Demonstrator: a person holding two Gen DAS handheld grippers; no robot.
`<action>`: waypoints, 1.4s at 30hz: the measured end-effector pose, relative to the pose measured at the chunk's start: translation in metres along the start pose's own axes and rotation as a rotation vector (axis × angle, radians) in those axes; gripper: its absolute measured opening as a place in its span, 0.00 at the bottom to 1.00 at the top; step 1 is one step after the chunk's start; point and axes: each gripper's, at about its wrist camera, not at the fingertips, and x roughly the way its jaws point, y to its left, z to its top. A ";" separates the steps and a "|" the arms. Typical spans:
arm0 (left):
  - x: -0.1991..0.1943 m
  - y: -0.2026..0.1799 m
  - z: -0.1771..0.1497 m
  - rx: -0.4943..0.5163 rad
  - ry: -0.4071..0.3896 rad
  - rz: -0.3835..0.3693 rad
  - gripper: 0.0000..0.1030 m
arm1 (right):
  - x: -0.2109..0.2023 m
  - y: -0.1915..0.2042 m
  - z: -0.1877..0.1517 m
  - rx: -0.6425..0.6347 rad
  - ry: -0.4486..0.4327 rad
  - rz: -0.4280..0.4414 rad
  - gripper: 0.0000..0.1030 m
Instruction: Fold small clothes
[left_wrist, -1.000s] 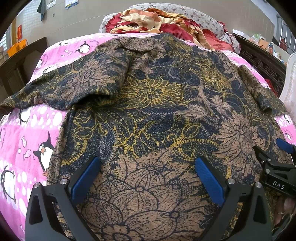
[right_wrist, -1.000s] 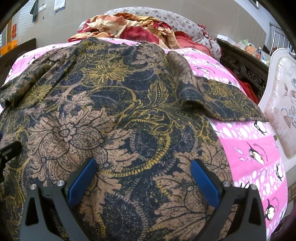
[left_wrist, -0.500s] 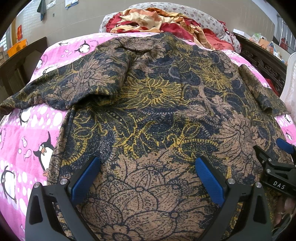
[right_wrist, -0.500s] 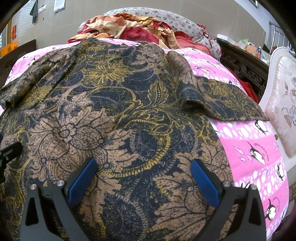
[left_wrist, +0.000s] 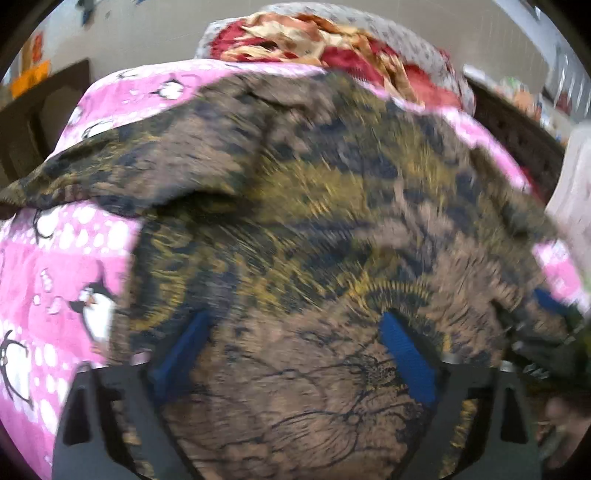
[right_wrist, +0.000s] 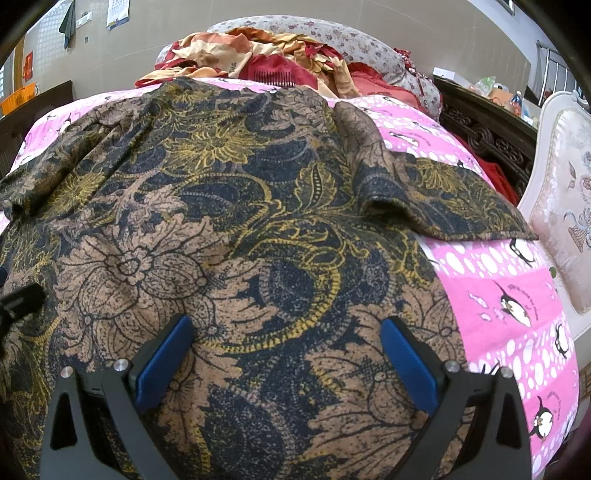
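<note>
A dark floral shirt (right_wrist: 258, 221) in brown, navy and yellow lies spread flat on a pink penguin bedspread (right_wrist: 509, 295), sleeves out to both sides. It also fills the blurred left wrist view (left_wrist: 314, 221). My left gripper (left_wrist: 295, 343) is open, its blue pads low over the shirt's near hem, left of centre. My right gripper (right_wrist: 284, 347) is open over the hem's right part, and also shows at the right edge of the left wrist view (left_wrist: 546, 332). The right sleeve (right_wrist: 443, 199) lies folded over on the bedspread.
A heap of red and beige clothes (right_wrist: 266, 59) lies at the far end of the bed against a floral pillow (right_wrist: 362, 44). A dark carved bed frame (right_wrist: 491, 136) and a white upholstered chair (right_wrist: 565, 206) stand at the right.
The left wrist view has gone blurred: my left gripper is moving, shifted slightly over the hem. The right gripper has stayed still. Both stay open.
</note>
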 end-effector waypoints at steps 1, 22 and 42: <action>-0.008 0.010 0.005 -0.026 -0.013 -0.017 0.65 | 0.000 0.000 0.000 0.000 -0.001 0.001 1.00; -0.013 0.326 0.057 -1.013 -0.209 -0.292 0.73 | -0.001 0.001 0.001 -0.006 -0.007 -0.013 1.00; -0.164 0.301 0.154 -0.621 -0.521 0.216 0.00 | 0.000 0.000 0.001 -0.012 -0.013 -0.025 1.00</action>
